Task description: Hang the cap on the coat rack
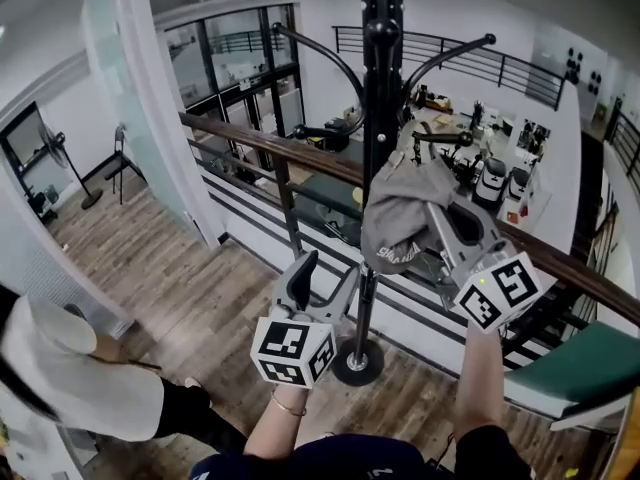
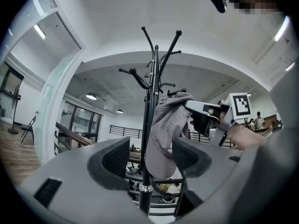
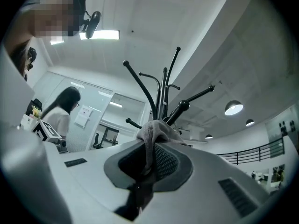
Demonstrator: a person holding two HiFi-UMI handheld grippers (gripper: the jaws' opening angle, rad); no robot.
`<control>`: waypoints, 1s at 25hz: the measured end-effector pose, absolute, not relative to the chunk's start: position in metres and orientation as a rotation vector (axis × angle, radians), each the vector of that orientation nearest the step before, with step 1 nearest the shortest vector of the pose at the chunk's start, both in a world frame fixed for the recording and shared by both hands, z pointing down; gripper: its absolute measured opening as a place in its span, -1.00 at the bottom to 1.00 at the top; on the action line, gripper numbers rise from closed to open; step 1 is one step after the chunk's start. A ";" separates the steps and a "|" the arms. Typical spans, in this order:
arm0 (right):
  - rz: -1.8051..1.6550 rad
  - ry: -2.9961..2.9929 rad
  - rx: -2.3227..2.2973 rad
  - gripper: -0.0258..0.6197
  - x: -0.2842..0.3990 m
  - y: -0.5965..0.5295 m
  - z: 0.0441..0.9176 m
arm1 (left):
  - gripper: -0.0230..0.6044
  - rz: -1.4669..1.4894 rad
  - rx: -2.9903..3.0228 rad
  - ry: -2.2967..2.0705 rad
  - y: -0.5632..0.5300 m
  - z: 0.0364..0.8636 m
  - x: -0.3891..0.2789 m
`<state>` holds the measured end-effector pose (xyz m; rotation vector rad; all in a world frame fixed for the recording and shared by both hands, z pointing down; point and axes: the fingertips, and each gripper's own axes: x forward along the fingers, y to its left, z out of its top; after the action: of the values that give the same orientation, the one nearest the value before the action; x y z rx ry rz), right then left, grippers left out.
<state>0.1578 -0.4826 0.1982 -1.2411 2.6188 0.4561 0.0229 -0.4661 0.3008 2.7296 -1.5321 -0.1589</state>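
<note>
Close against the rack (image 1: 378, 118), just under a lower hook (image 1: 452, 138), the cap (image 1: 398, 223) hangs from the right gripper (image 1: 437, 208), whose jaws are pinched nearly together on its fabric. The left gripper (image 1: 327, 274) hovers lower, jaws wide apart with nothing between them. The step in hand looks like the hooking itself. Next the cap needs lifting over the hook's knob before the right jaws let go.

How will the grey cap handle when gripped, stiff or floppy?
Probably floppy: the cap sags in folds from the right gripper, whose jaws pinch bunched fabric. Likely light, since that thin pinch seems enough to carry it. It could drape or snag on the coat rack hooks rather than slide on cleanly.
</note>
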 end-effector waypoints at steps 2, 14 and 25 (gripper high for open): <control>0.446 2.636 -1.256 -0.83 0.153 -0.488 0.203 | -0.04 -0.149 2.719 -1.535 -0.466 0.304 0.020; 0.323 2.554 -1.356 -0.49 0.165 -0.488 0.216 | -0.04 -0.140 2.698 -1.486 -0.455 0.327 0.018; 0.346 2.522 -1.564 -0.08 0.190 -0.447 0.251 | -0.04 -0.113 2.767 -1.411 -0.432 0.347 0.036</control>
<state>0.1896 -0.4473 0.2506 -1.5643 2.5217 0.3456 0.0359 -0.4319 0.3475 2.7675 -1.4106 -0.1125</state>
